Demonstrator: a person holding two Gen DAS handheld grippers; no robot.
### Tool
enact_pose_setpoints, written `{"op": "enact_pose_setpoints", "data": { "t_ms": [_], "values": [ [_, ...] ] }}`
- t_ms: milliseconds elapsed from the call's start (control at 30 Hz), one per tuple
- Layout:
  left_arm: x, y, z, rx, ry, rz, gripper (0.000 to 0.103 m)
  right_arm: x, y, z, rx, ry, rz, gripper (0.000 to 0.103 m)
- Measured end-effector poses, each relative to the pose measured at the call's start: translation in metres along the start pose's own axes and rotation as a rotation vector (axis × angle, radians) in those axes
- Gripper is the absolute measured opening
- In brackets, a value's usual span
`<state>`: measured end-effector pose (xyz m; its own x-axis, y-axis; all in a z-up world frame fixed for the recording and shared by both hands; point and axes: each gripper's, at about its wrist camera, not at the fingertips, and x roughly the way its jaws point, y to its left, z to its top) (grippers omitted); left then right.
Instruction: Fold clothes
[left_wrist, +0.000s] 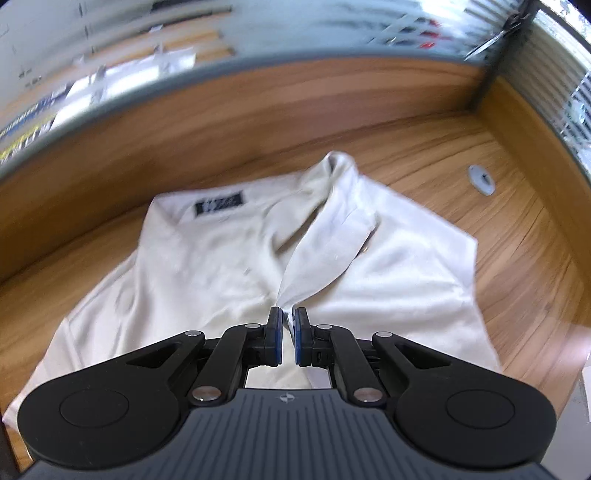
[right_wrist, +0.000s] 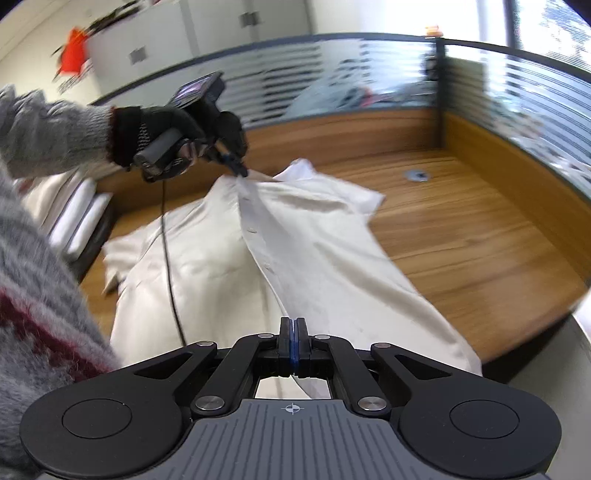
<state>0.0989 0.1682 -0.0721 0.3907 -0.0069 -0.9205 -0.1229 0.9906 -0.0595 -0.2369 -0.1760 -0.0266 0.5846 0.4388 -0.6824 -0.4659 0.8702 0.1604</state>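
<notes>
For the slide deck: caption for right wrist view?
Both tools, right and left, pinch the cream button-up shirt over the wooden desk.

A wooden desk fills the scene, walled at its far and right edges by a wooden panel topped with striped glass. A grey grommet sits far right in the desktop. Beyond the glass stand cabinets (an orange blur hangs left of them).

Office cubicle, wooden desk, frosted-stripe glass partition, cable grommet
</notes>
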Motion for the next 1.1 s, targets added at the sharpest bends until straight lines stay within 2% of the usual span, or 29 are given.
{"op": "enact_pose_setpoints", "data": {
  "t_ms": [167, 333, 433, 533, 567, 700, 833, 933, 1100],
  "values": [
    [-0.001, 0.012, -0.019, 0.040, -0.034, 0.015, 0.007, 0.000, 0.018, 0.005, -0.102, 0.062, 0.064, 0.002],
    [0.005, 0.027, -0.036, 0.045, -0.028, 0.063, 0.007, 0.008, 0.023, 0.003, -0.107, 0.115, 0.096, 0.003],
    [-0.001, 0.034, -0.043, 0.058, -0.073, 0.066, 0.018, 0.012, 0.018, 0.001, -0.078, 0.123, 0.077, 0.006],
    [-0.011, 0.033, -0.042, 0.076, -0.110, 0.057, 0.024, 0.014, -0.001, -0.002, 0.014, 0.111, 0.005, 0.011],
    [-0.015, 0.029, -0.040, 0.088, -0.124, 0.054, 0.028, 0.014, -0.009, -0.003, 0.053, 0.106, -0.026, 0.013],
    [-0.030, 0.002, -0.032, 0.148, -0.184, 0.042, 0.035, 0.014, -0.045, -0.009, 0.199, 0.083, -0.156, 0.014],
    [-0.036, -0.031, -0.026, 0.193, -0.223, 0.019, 0.043, 0.017, -0.083, -0.023, 0.334, 0.044, -0.250, 0.017],
    [-0.034, -0.058, -0.022, 0.222, -0.235, 0.006, 0.043, 0.027, -0.113, -0.038, 0.452, 0.036, -0.288, 0.022],
    [-0.015, -0.101, -0.018, 0.260, -0.212, -0.004, 0.047, 0.057, -0.161, -0.075, 0.679, 0.059, -0.260, 0.026]
  ]
}}
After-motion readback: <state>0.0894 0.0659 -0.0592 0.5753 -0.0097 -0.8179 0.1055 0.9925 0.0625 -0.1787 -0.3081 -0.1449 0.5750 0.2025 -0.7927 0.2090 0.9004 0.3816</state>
